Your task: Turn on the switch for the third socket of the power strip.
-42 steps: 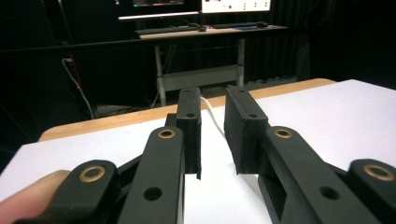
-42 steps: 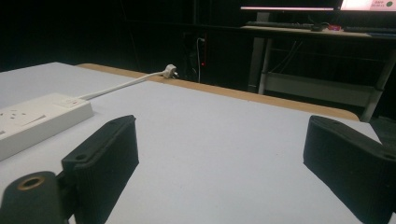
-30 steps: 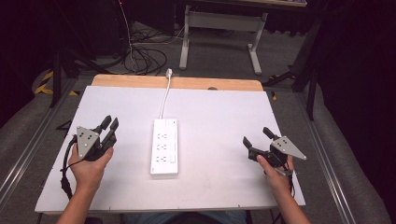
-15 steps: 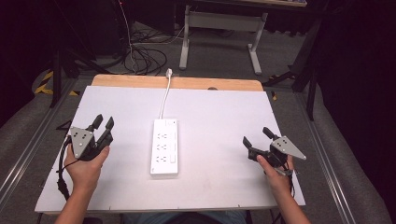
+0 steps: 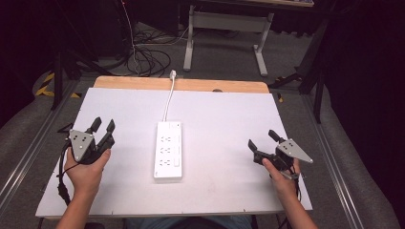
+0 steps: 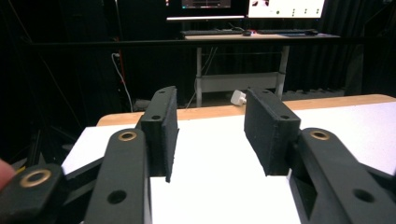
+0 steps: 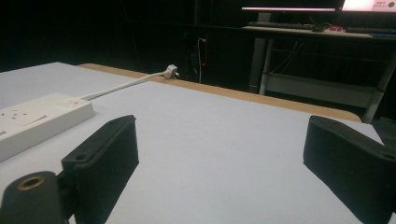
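Note:
A white power strip (image 5: pixel 168 150) lies lengthwise at the middle of the white tabletop (image 5: pixel 229 119). Its cord runs to a white plug (image 5: pixel 173 74) at the far wooden edge. My left gripper (image 5: pixel 104 124) rests in a hand left of the strip. Its jaws have just been opening, and in the left gripper view the left gripper (image 6: pixel 215 135) has only bare table between its pads. The plug (image 6: pixel 238 97) shows beyond them. My right gripper (image 5: pixel 261 139) sits open near the right edge. In the right gripper view the right gripper (image 7: pixel 219 154) stands wide and empty, with the strip (image 7: pixel 37 119) off to its left.
A wooden strip (image 5: pixel 229 86) borders the table's far side. Beyond it stand a desk frame (image 5: pixel 224 28) and loose cables (image 5: pixel 148 52) on the floor. Metal rails (image 5: pixel 28 157) run along both sides of the table.
The left gripper's jaws have spread wider apart, with nothing between them. The right gripper and the power strip have not moved.

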### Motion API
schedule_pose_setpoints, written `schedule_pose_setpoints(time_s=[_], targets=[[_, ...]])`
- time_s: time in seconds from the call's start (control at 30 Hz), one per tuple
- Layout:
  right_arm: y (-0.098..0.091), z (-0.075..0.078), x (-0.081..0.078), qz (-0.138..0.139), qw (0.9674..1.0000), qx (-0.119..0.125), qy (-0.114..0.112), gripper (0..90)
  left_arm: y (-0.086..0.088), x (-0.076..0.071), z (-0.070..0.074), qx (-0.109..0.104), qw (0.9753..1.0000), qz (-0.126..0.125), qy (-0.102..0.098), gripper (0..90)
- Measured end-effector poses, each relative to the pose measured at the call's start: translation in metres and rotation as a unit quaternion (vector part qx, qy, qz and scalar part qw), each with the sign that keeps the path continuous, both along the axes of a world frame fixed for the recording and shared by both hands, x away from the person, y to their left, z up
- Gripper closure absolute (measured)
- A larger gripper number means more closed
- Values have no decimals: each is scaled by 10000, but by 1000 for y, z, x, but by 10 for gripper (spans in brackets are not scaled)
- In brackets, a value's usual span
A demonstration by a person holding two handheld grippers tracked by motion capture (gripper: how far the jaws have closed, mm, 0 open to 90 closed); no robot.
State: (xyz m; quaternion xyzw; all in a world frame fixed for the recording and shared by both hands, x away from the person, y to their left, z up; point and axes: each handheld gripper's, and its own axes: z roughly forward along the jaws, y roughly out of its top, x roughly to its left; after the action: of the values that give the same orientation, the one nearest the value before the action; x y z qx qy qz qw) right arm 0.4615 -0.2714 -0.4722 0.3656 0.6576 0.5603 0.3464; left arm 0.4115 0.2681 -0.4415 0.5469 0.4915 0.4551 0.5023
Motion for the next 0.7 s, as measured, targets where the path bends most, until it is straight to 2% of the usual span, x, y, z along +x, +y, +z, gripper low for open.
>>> schedule_pose_setpoints(time_s=[0.27,0.53,0.7], targets=[[0,0,0,1,10000,-4,-5,107,-1,2,1,-43,9998,156,79,440],[0,0,0,-1,10000,2,-3,107,-5,5,1,-36,9993,311,179,257],[0,0,0,0,10000,2,-2,107,-7,6,0,-6,9995,245,182,146]])
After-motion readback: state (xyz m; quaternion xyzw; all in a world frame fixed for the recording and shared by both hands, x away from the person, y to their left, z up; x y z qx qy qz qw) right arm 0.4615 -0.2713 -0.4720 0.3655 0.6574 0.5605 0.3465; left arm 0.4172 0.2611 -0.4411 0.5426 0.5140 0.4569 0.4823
